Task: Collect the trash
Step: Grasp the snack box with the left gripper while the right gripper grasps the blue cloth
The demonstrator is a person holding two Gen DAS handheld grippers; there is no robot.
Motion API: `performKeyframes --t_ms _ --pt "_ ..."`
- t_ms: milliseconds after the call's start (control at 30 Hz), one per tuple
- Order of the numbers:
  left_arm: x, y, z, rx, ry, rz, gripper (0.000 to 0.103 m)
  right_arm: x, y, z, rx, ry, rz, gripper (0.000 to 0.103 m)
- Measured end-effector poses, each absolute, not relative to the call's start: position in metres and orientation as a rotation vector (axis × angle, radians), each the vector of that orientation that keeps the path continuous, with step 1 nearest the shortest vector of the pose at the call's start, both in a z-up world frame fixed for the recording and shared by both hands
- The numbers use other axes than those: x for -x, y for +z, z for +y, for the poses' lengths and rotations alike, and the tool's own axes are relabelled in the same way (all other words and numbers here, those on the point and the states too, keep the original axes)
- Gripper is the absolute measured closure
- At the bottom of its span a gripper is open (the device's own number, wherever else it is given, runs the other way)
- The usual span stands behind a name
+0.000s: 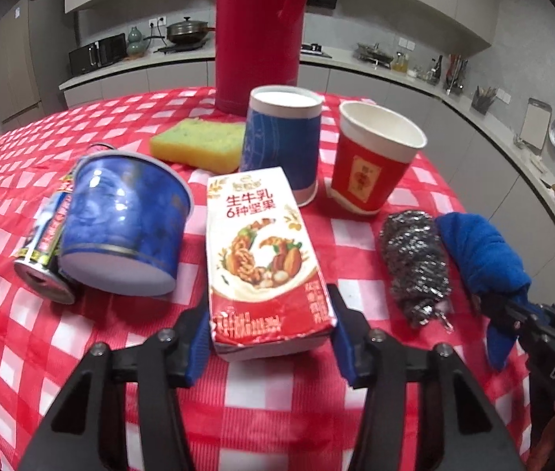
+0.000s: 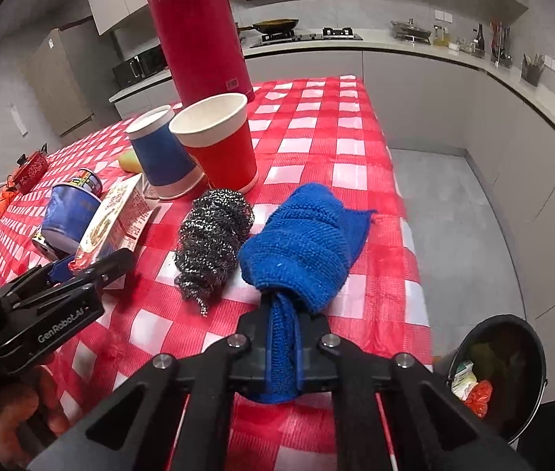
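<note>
Left wrist view: our table (image 1: pixel 81 353) carries a thermos (image 1: pixel 258 31) at the far edge; near our edge lies the carton (image 1: pixel 265 259), trash, with our left gripper (image 1: pixel 271 341) pinching its end to lift it. Our right gripper (image 2: pixel 282 349) is pressed together on the cloth (image 2: pixel 305 247), nearest the right edge above the bin (image 2: pixel 513 412).

Flask (image 1: pixel 258 31) top cut off by the upper edge in both views; can (image 1: pixel 44 251) mostly hidden behind the blue tub (image 1: pixel 124 227), its print too blurred to read. Sponge (image 2: pixel 130 161) in the right view shows only a corner past the blue cup (image 2: pixel 163 153). Bin (image 2: pixel 501 376) by the bench (image 2: pixel 316 125) is part-hidden behind the right claw's (image 2: pixel 282 337) arm, contents dim; cloth (image 2: pixel 301 243) end pinched out of sight between the shut pads.
</note>
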State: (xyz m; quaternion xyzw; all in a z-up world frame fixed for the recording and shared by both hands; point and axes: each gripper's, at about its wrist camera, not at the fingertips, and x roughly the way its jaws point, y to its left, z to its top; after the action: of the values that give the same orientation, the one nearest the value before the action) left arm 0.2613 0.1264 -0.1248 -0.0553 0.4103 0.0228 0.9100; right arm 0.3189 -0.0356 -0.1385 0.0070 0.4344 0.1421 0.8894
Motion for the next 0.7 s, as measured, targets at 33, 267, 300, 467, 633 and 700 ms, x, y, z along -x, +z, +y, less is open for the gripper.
performKeyframes --t_ms 33,267,300,467,633,700 --pt "-0.259 -0.123 0.126 0.119 0.043 0.841 0.050 -0.317 -0.136 -0.037 -0.014 0.297 0.897 0.095" --pt "-0.241 -0.104 0.120 0.105 0.020 0.789 0.050 -0.303 -0.120 -0.049 -0.014 0.292 0.856 0.096" --pt "-0.241 -0.101 0.118 0.105 0.014 0.785 0.050 -0.301 -0.118 -0.051 -0.015 0.289 0.850 0.096" --pt "-0.235 -0.088 0.101 0.082 -0.040 0.763 0.050 -0.290 -0.106 -0.067 -0.027 0.267 0.820 0.096" --pt "-0.236 -0.080 0.072 0.054 -0.121 0.751 0.050 -0.279 -0.097 -0.094 -0.049 0.211 0.804 0.096" --pt "-0.237 -0.079 0.061 0.044 -0.157 0.750 0.050 -0.273 -0.093 -0.107 -0.054 0.177 0.798 0.096"
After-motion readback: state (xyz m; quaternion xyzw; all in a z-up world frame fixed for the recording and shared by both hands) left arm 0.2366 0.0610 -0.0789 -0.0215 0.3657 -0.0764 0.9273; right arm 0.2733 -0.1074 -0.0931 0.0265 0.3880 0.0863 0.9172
